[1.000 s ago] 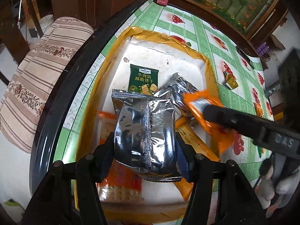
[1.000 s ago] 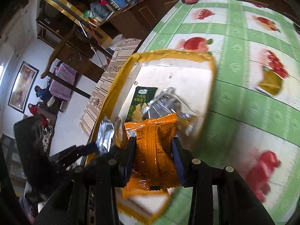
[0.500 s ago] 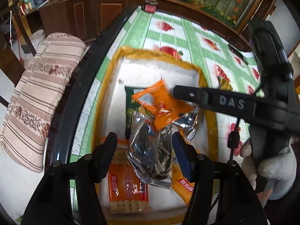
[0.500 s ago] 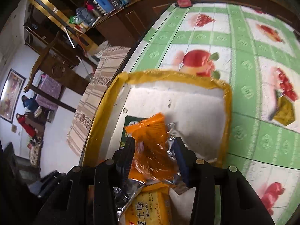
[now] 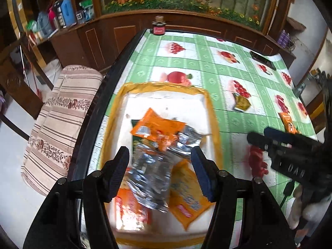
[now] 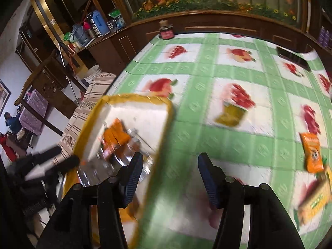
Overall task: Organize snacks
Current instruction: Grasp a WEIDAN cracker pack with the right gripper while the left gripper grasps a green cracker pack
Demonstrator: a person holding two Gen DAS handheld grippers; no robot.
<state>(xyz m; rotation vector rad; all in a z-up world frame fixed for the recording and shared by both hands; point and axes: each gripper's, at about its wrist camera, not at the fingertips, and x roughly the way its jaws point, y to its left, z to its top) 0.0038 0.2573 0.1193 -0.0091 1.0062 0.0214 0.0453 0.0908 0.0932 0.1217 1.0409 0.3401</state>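
Note:
A yellow-rimmed white tray (image 5: pixel 211 112) (image 6: pixel 166 108) lies on the green fruit-print tablecloth near its left edge. In it lie an orange snack packet (image 5: pixel 157 127) (image 6: pixel 116 134), a silver foil packet (image 5: pixel 150 178), yellow and orange cracker packs (image 5: pixel 186 199) and a partly covered green packet. My left gripper (image 5: pixel 160 171) is open and empty above the tray. My right gripper (image 6: pixel 169 176) is open and empty over the tray's right rim; it shows at the right of the left wrist view (image 5: pixel 269 139). An orange packet (image 6: pixel 312 152) (image 5: pixel 287 122) and a yellow pack (image 6: pixel 313 201) lie on the cloth to the right.
A dark phone (image 6: pixel 293 59) (image 5: pixel 263 60) lies at the far right of the table. A small jar (image 5: pixel 158 28) (image 6: pixel 166 32) stands at the far edge. A striped cushion (image 5: pixel 60 112) sits left of the table, a wooden sideboard behind it.
My left gripper let go of the silver packet and my right gripper let go of the orange packet; both now lie in the tray. Both grippers opened, drew back, and the right swung right.

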